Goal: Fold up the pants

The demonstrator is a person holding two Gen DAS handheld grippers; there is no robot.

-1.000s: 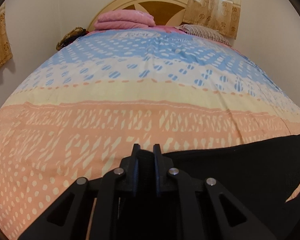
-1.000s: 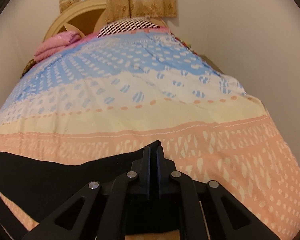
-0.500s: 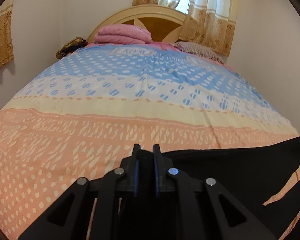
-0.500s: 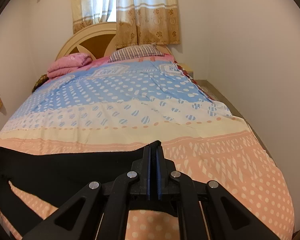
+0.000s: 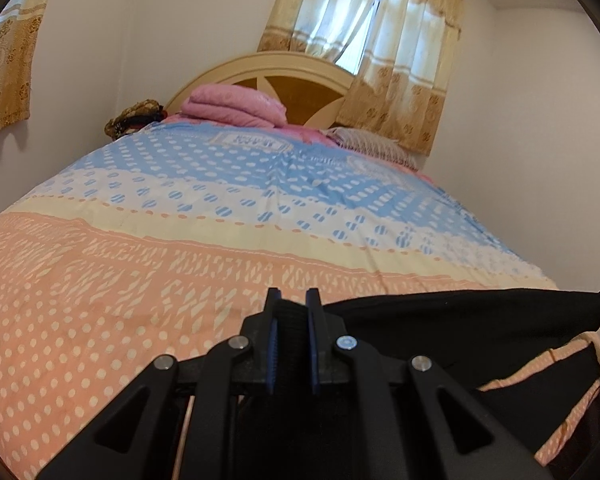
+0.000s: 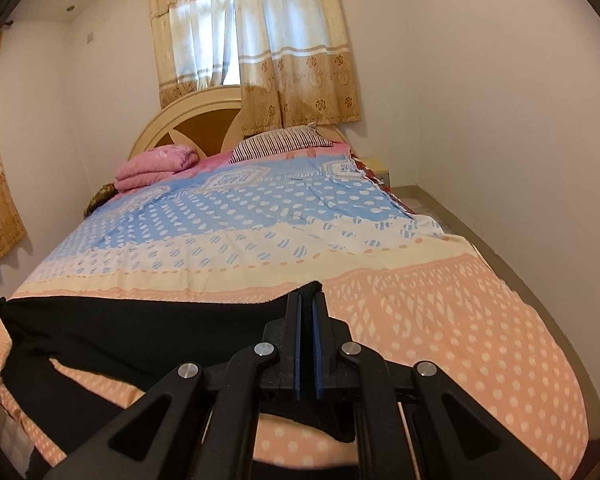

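The black pants [image 5: 460, 320] hang stretched between my two grippers above the near end of the bed. My left gripper [image 5: 292, 300] is shut on one end of the top edge, and the cloth runs off to the right. My right gripper [image 6: 308, 300] is shut on the other end of the pants [image 6: 140, 328], and the cloth runs off to the left. The legs hang down below the taut edge. A gap between them shows the bedspread. The lower part of the pants is hidden behind the gripper bodies.
The bed [image 5: 180, 240] has a peach, cream and blue patterned bedspread [image 6: 440, 320]. A folded pink blanket [image 5: 232, 106] and a striped pillow [image 6: 280, 144] lie by the headboard [image 5: 300, 80]. Walls stand close on both sides, and a curtained window [image 6: 252, 40] is behind.
Both grippers have risen and tilted up, lifting the pants off the bedspread. More of the walls, window and curtains now shows. The pants' legs now hang free.
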